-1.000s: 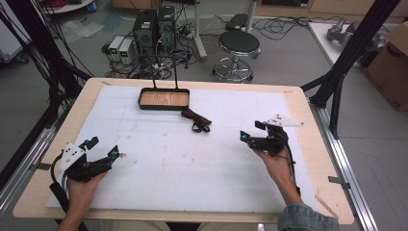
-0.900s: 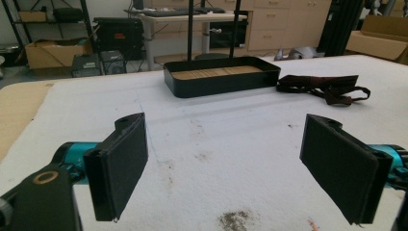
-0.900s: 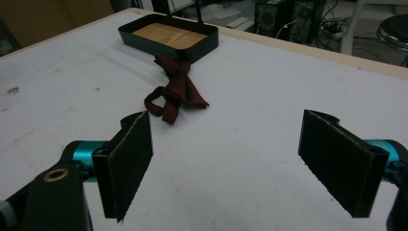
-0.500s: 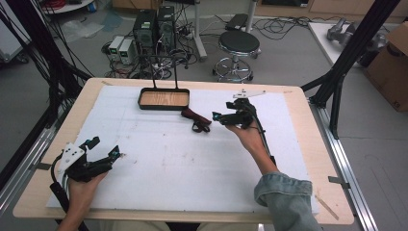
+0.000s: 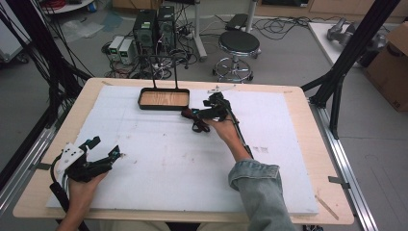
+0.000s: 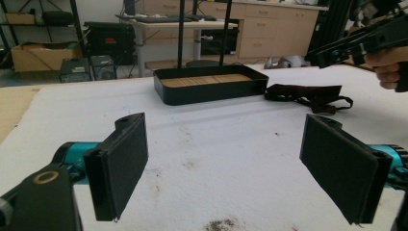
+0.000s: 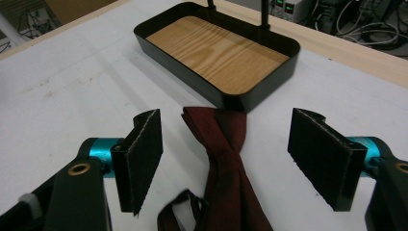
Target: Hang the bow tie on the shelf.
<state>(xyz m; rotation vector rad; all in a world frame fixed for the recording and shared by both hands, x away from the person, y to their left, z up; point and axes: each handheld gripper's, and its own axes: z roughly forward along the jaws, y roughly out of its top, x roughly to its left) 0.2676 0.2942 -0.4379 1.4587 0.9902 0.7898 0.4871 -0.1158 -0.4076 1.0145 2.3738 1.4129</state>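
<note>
The dark red bow tie (image 7: 222, 159) is lying on the table (image 5: 288, 159) just near of the tray (image 5: 163, 98), its long axis straddled by the right gripper (image 7: 226, 159), fingers closing but not touching yet, while the left gripper (image 6: 235, 168) is parked wide open, well apart.

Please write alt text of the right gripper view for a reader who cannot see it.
The right gripper holds its two black jaws open on either side of a dark red bow tie lying on the white table cover. Just behind stands a black tray with a wooden floor.
</note>
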